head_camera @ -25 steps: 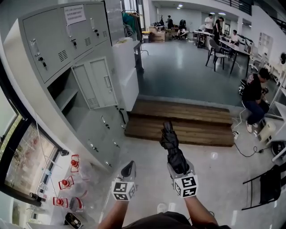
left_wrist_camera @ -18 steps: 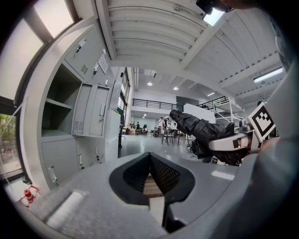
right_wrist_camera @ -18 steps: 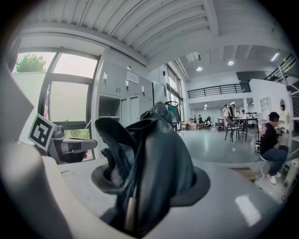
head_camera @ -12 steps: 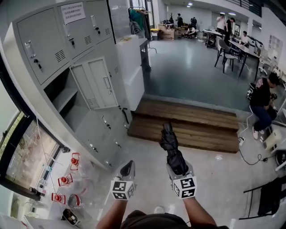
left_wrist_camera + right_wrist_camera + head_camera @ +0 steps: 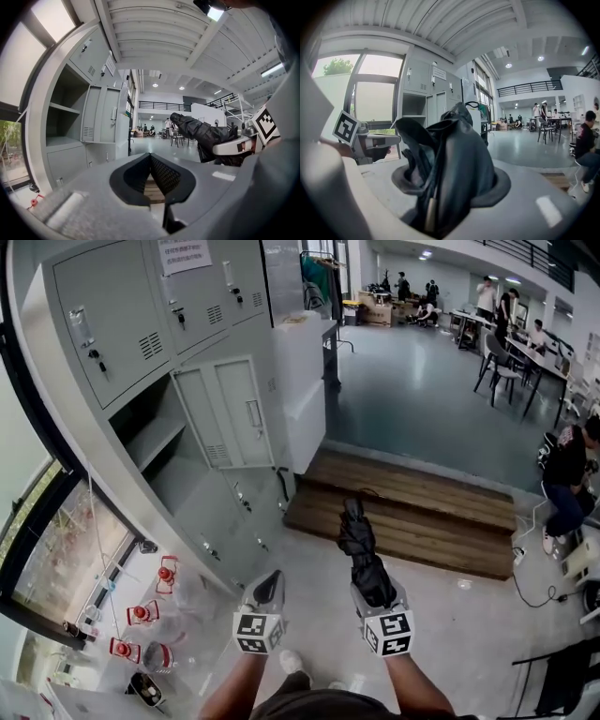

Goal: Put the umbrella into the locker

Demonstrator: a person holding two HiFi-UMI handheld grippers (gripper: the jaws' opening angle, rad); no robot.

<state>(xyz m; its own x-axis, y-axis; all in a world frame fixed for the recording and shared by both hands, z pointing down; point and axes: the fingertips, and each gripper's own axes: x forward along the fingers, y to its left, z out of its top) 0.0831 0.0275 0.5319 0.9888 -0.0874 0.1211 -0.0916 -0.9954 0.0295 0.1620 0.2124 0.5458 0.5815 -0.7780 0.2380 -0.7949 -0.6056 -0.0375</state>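
Both forearms reach forward from the lower edge of the head view, side by side, grippers pointing ahead and only slightly downward.

The left gripper (image 5: 269, 589) has its jaws together at the tips, with nothing between them. The right gripper (image 5: 374, 591) is clamped on the folded black umbrella (image 5: 359, 545), whose bundled fabric fills the jaws and projects forward towards the wooden platform (image 5: 412, 521).

The umbrella is outside the grey locker bank (image 5: 112, 324), which stands well apart to the left. One locker door (image 5: 230, 413) stands open, showing a shelf (image 5: 155, 442) inside.

A white paper notice (image 5: 185, 253) on an upper door carries print too small to read. Each gripper cube bears black-and-white square markers.
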